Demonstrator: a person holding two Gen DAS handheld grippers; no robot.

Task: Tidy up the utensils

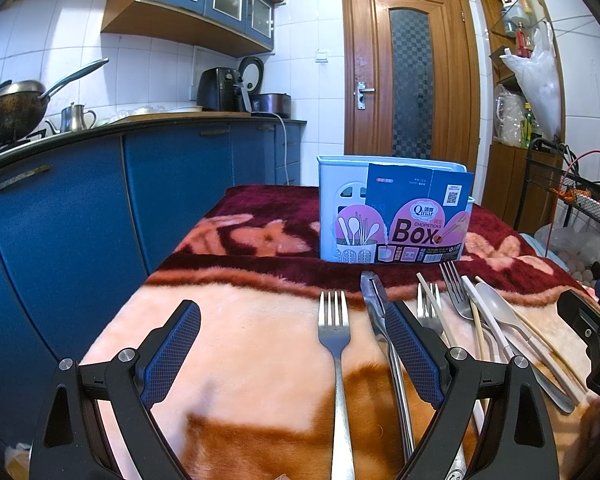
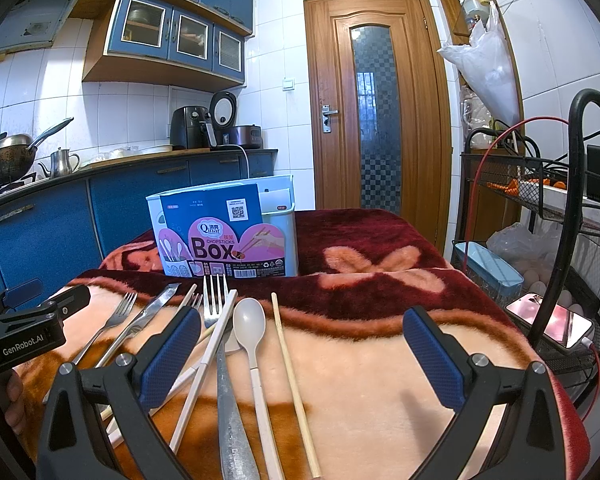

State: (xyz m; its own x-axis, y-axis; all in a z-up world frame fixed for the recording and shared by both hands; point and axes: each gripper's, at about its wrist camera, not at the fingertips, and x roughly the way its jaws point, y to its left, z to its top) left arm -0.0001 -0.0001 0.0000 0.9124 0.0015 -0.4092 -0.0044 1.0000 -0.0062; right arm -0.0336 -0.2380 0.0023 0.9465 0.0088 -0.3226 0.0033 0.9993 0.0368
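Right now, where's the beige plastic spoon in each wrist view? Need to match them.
Left wrist: beige spoon lies at right, in the utensil pile, bowl toward the chopsticks box, right of the left gripper.
Right wrist: beige spoon lies left of centre, between the open right gripper's fingers, bowl toward the box.
Shared landmark: the chopsticks box, standing on the blanket behind the utensils in both views.

Forks (image 1: 333, 332), spoon (image 2: 249, 322) and chopsticks (image 2: 294, 380) lie flat before the upright chopsticks box (image 1: 394, 220).

blanket (image 2: 380, 380) bare right, utensils (image 2: 236, 344) crowding left
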